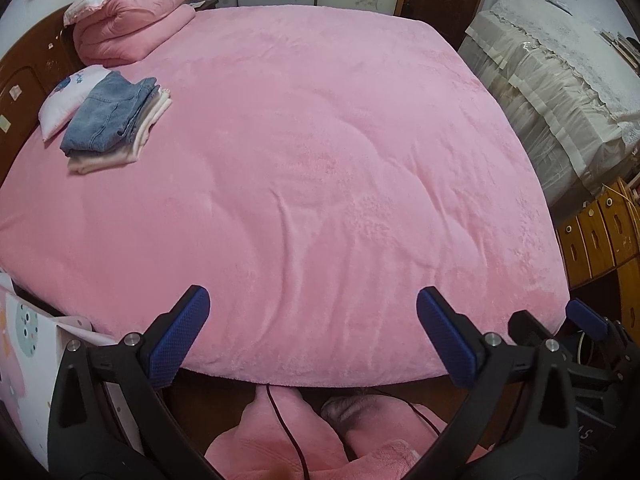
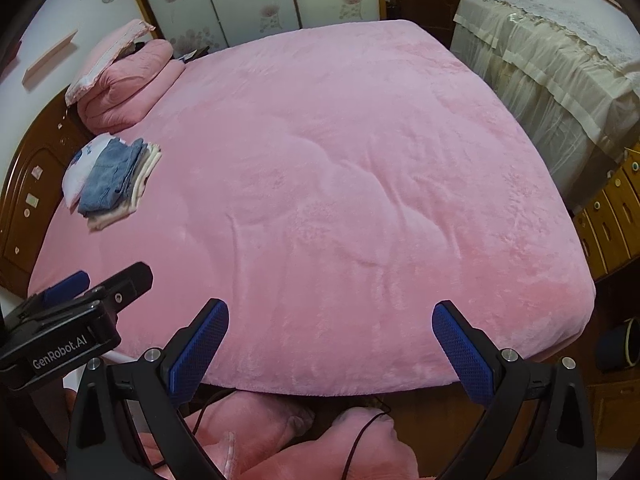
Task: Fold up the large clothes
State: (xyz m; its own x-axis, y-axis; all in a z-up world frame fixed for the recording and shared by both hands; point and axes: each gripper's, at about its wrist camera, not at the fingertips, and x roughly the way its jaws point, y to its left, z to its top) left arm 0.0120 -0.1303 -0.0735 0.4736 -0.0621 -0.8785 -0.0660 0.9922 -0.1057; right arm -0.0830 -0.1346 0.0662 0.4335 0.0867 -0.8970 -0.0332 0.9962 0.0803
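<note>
Two hand-held grippers, left hand-held gripper (image 1: 313, 312) and right hand-held gripper (image 2: 331, 324), gape empty; one folded stack (image 1: 114, 120).

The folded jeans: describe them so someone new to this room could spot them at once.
Start at the big pink bed and look to its far left, near the wooden headboard. There a small stack of folded clothes leans on a white pillow. The jeans are the top layer, the only blue denim on the bed.
</note>
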